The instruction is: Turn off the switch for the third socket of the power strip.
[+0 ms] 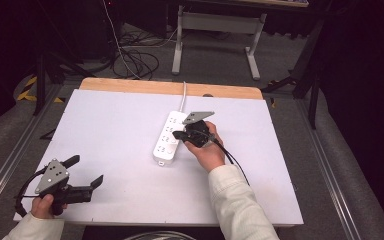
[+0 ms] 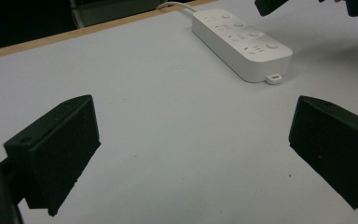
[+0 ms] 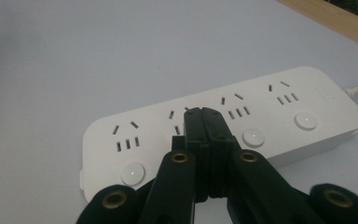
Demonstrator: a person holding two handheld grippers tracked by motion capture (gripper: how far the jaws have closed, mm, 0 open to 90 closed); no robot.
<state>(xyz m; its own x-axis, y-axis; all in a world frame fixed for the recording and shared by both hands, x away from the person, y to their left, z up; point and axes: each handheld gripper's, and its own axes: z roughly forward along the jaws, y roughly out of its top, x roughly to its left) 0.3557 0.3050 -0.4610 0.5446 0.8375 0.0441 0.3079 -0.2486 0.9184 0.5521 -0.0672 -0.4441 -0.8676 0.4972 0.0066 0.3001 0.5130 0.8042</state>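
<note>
Right gripper (image 3: 205, 114) fingers pressed flat together, nothing between them. The paired tips sit over the top face of the white power strip (image 3: 223, 135), above its second socket group counted from the rounded free end; whether the tips actually touch the plastic cannot be told. Round white buttons (image 3: 253, 136) line the near edge of the strip, one per socket group; the tips lie between two of them and a little behind.

Left gripper (image 2: 191, 158) fingers (image 2: 56, 149) spread wide apart, holding nothing, bare white tabletop between them. It rests low at the near left corner of the table, well apart from the strip.

From the high view: right gripper (image 1: 180, 135) is held in a hand (image 1: 207, 155) with a pale sleeve, its tip at the right long edge of the power strip (image 1: 167, 140). Strip lies near the middle of the white table (image 1: 105, 130), long axis running away from the person, slightly slanted. Its white cord (image 1: 184, 95) leaves the far end and runs toward the wooden back edge (image 1: 130, 86). Left gripper (image 1: 82, 172) sits with a grey three-cornered plate on top, hand (image 1: 45, 205) at the table's near rim.
</note>
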